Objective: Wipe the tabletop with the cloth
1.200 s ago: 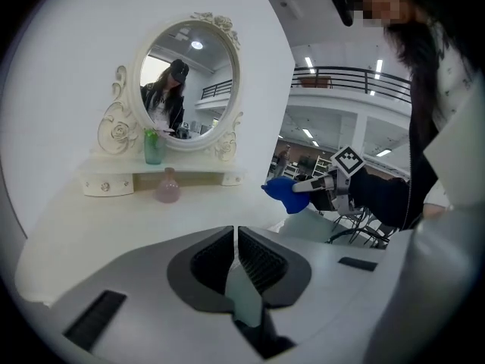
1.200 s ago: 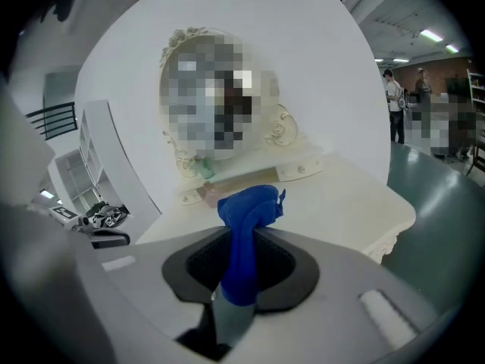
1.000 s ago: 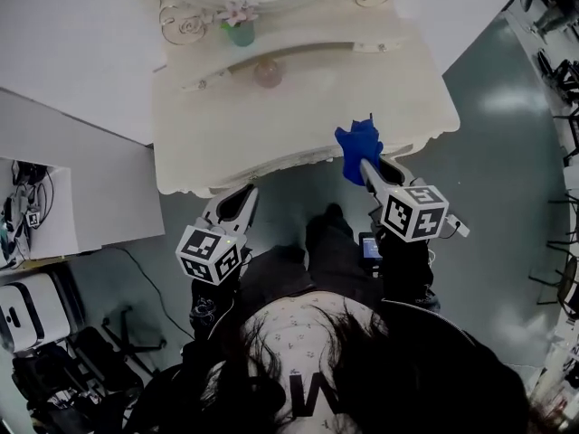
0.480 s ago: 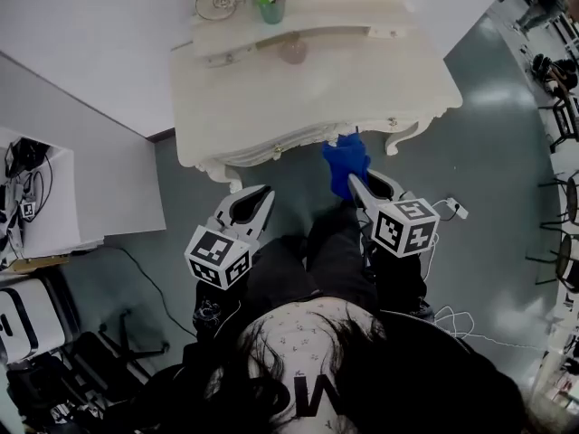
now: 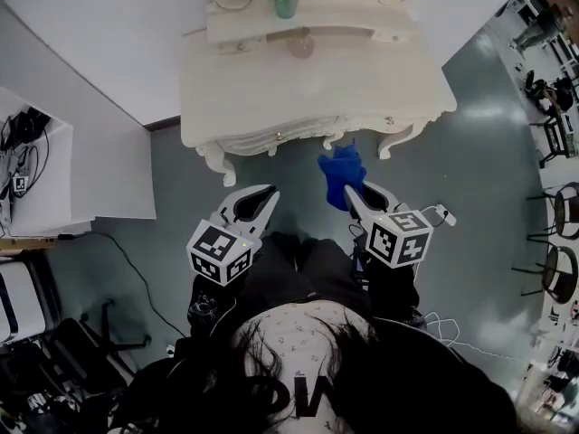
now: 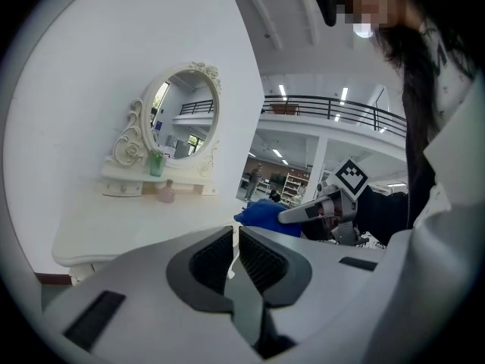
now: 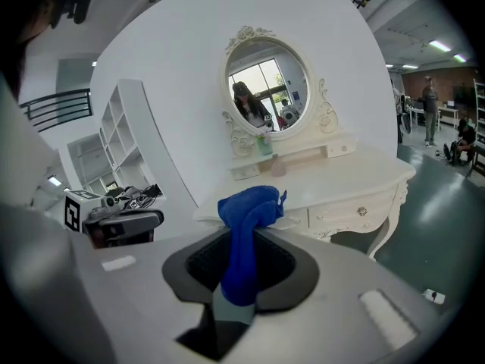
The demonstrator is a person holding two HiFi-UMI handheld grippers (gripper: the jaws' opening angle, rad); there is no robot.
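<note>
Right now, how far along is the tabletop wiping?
Done: the right gripper has the blue cloth clamped. In hand: the cloth hangs in the air, short of the tabletop. To do: the wiping itself; no wiped patch can be told apart. The left gripper is shut and empty.

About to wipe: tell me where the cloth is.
Head view, right side: the cloth is pinched in the right claw, just short of the table.

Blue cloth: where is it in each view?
Head view: crumpled blue cloth, centre-right, just off the white dressing table's front edge.
Left gripper view: cloth centre, above the left gripper.
Right gripper view: cloth centre, clamped in the right gripper.
Shared landmark: small green vase under the oval mirror.
</note>
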